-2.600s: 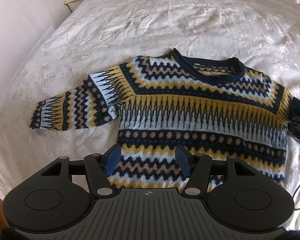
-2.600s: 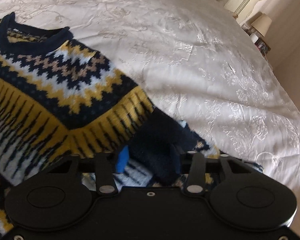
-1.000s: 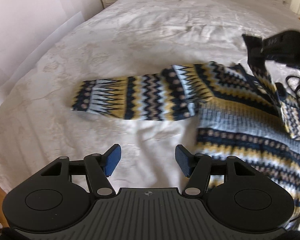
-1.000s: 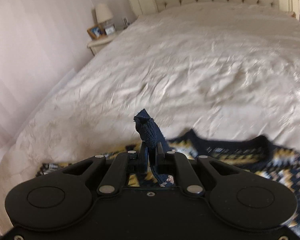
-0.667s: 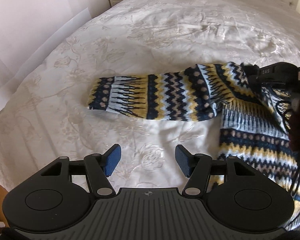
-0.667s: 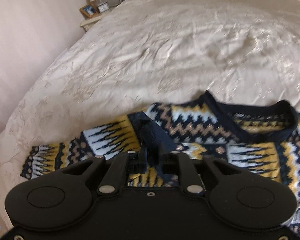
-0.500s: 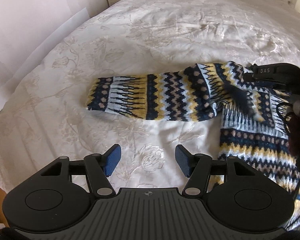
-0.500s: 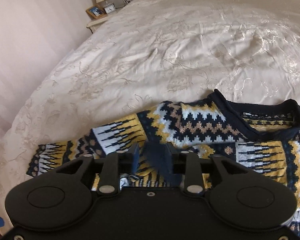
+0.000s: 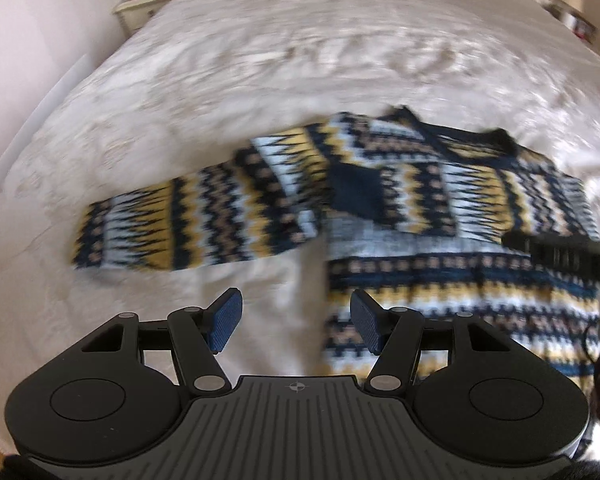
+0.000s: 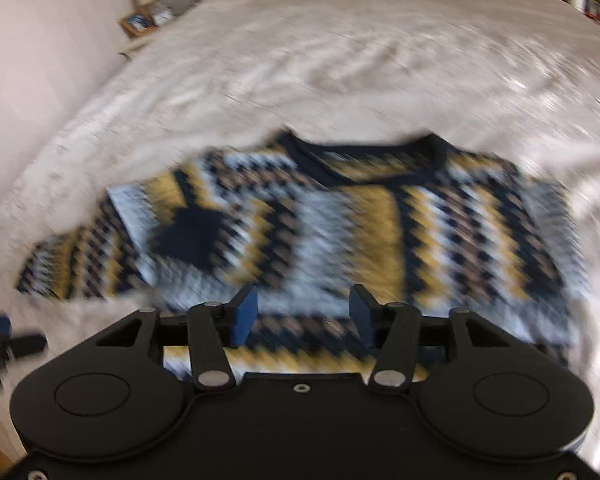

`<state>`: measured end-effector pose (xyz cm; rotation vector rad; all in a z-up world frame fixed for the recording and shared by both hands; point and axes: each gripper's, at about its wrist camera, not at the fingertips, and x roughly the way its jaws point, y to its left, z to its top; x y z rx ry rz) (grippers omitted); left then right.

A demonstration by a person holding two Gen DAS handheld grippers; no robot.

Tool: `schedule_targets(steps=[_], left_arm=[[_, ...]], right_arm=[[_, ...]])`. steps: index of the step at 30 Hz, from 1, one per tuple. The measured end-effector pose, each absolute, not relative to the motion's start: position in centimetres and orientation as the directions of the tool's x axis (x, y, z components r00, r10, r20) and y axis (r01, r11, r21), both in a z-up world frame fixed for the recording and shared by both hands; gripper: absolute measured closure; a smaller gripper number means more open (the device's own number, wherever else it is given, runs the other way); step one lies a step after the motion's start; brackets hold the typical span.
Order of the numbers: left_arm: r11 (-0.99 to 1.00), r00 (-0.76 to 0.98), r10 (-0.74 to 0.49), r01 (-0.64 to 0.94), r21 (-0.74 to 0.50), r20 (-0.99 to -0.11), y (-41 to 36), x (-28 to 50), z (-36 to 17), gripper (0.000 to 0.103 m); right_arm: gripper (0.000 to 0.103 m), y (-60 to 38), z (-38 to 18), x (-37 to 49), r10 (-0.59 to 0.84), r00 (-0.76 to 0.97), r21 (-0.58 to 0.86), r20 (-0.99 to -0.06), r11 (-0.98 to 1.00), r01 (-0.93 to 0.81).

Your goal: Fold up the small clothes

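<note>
Though blurred, patterned sweater (image 10: 340, 232) on bedspread (image 10: 340, 60), no legible writing

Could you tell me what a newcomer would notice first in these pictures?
The boldly patterned navy, yellow and white sweater lies across the pale bedspread, one sleeve folded over its chest, the other stretched out. Both tongs, left and right, hover open over it.

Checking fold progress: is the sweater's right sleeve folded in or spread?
Folded in: the navy cuff lies on the sweater chest.
</note>
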<state>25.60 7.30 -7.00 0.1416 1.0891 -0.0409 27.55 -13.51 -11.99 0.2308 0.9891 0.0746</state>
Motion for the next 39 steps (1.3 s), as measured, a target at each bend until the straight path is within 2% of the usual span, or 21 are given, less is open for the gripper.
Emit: schedule_targets(steps=[6, 9, 11, 13, 15, 17, 19, 25, 31, 39], left_arm=[[0.988, 0.454, 0.036, 0.118, 0.100, -0.890, 1.9, 24.3, -6.8, 0.044], [0.991, 0.433, 0.051, 0.090, 0.099, -0.900, -0.3, 23.5, -7.0, 0.044], [0.990, 0.422, 0.075, 0.073, 0.117, -0.903, -1.8, 23.0, -7.2, 0.044], [0.989, 0.419, 0.103, 0.054, 0.138, -0.902, -3.0, 22.5, -7.2, 0.044], [0.989, 0.413, 0.122, 0.021, 0.144, -0.902, -4.1, 22.1, -7.1, 0.044], [0.991, 0.411, 0.124, -0.012, 0.131, -0.903, -5.0, 21.7, -6.9, 0.044], [0.992, 0.418, 0.125, -0.048, 0.115, -0.900, -5.7, 21.3, -6.6, 0.044], [0.983, 0.439, 0.181, -0.115, 0.145, -0.880, -8.2, 20.1, -5.8, 0.045], [0.984, 0.406, 0.141, -0.158, 0.083, -0.903, -8.8, 19.9, -5.5, 0.045], [0.986, 0.401, 0.132, -0.147, 0.078, -0.907, -10.7, 20.7, -4.7, 0.044]], right_arm=[[0.039, -19.0, -13.7, 23.7, 0.150, 0.499, 0.227, -0.854, 0.969, 0.096], [0.036, -20.9, -14.1, 22.7, 0.191, 0.482, 0.259, -0.855, 0.963, 0.077], [0.025, -21.9, -14.2, 22.3, 0.243, 0.472, 0.298, -0.847, 0.953, 0.046], [0.022, -22.8, -14.0, 21.8, 0.289, 0.471, 0.333, -0.833, 0.943, 0.011], [0.016, -23.4, -13.7, 21.5, 0.311, 0.476, 0.343, -0.822, 0.939, -0.020], [0.005, -23.8, -13.2, 21.1, 0.329, 0.490, 0.349, -0.807, 0.936, -0.054], [0.001, -24.1, -12.7, 20.8, 0.361, 0.494, 0.369, -0.791, 0.926, -0.086], [0.001, -25.3, -11.7, 20.1, 0.419, 0.501, 0.402, -0.757, 0.903, -0.148], [0.001, -27.0, -11.2, 19.9, 0.441, 0.513, 0.424, -0.737, 0.892, -0.157], [0.000, -28.9, -10.9, 20.3, 0.471, 0.524, 0.468, -0.710, 0.871, -0.148]])
